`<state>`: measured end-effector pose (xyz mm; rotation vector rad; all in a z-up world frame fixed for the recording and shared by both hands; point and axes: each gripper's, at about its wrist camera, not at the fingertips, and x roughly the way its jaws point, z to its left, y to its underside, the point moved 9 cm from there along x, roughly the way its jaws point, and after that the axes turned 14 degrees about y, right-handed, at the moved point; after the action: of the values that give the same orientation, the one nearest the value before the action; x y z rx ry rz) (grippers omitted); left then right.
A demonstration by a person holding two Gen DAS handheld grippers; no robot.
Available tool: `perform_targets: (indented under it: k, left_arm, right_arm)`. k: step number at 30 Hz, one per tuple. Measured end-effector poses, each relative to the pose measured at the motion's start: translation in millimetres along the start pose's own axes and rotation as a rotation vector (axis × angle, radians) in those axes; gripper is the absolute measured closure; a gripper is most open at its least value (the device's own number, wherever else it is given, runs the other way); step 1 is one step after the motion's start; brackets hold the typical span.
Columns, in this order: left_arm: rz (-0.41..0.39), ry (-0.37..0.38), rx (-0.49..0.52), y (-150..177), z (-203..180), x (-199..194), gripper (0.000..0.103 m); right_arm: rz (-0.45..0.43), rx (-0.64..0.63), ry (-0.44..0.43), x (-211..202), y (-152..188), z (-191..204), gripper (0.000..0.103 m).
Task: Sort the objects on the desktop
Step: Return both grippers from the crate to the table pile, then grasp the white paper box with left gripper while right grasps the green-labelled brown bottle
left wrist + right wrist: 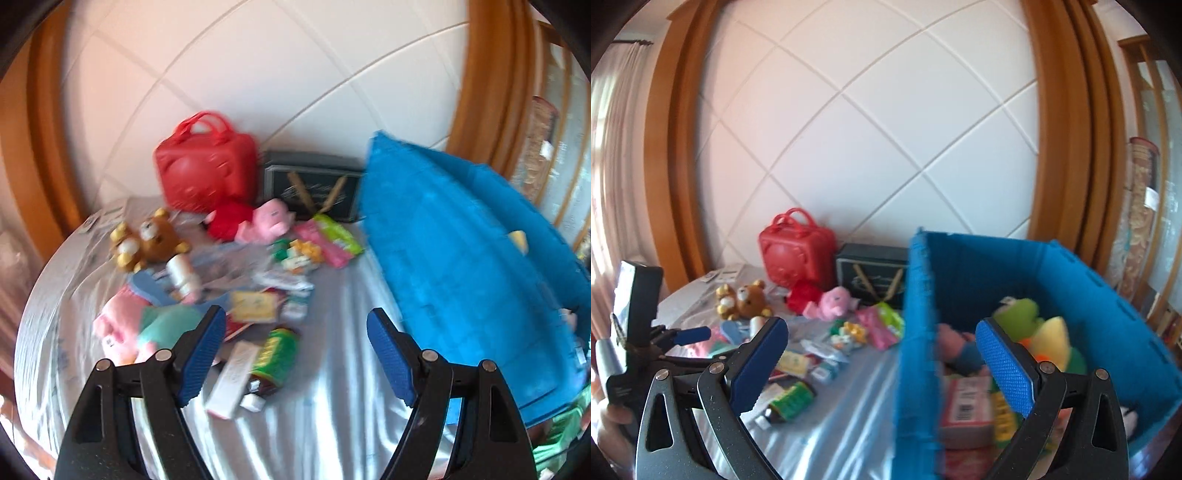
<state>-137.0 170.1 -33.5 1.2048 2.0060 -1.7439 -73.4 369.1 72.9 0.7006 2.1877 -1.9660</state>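
The loose desktop objects, among them a green can (275, 356), a white box (231, 384), a bear plush (147, 238), a pink pig plush (269, 221) and a pink-and-teal plush (147, 328), are being shown scattered over the left half of the tabletop (332, 406), which is draped in a silvery cloth. Along the far edge a red case (207, 162) and a dark gift box (314, 184) are being kept upright against the wall. At the right edge a blue bin (1071, 277) is being filled; a green plush (1019, 315) and a red-and-white carton (967, 406) are lying inside it.

The left tongs (295, 362) are being held released and empty above the can and the white box. The right tongs (882, 363) are likewise being held released and empty, straddling the near wall of the bin.

The step in hand is judged to be a reach by the left tongs for another loose object, both views being blurred. For the next move, the left tongs are expected to need lowering around one item, probably the can, clenching on it, and carrying it over the bin wall.
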Motion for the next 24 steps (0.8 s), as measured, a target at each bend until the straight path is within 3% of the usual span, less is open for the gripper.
perform_targets:
  k: [5,9,12,17,24]
  left_arm:
    - [0.084,-0.035,-0.071,33,80,17,0.025]
    - [0.171,-0.044,-0.036,66,116,44,0.025]
    - [0.232,-0.040,0.000,93,135,69,0.025]
    - [0.317,0.046,0.035,126,140,108,0.025]
    - [0.412,0.090,0.070,145,136,164,0.032]
  right_arm:
    - [0.099,-0.003,-0.035,30,34,72,0.000]
    - [0.215,0.023,-0.030,67,74,105,0.000]
    - [0.340,0.063,0.020,100,118,116,0.000]
    - [0.518,0.106,0.114,124,183,114,0.000]
    - [0.626,0.124,0.196,125,217,100,0.000]
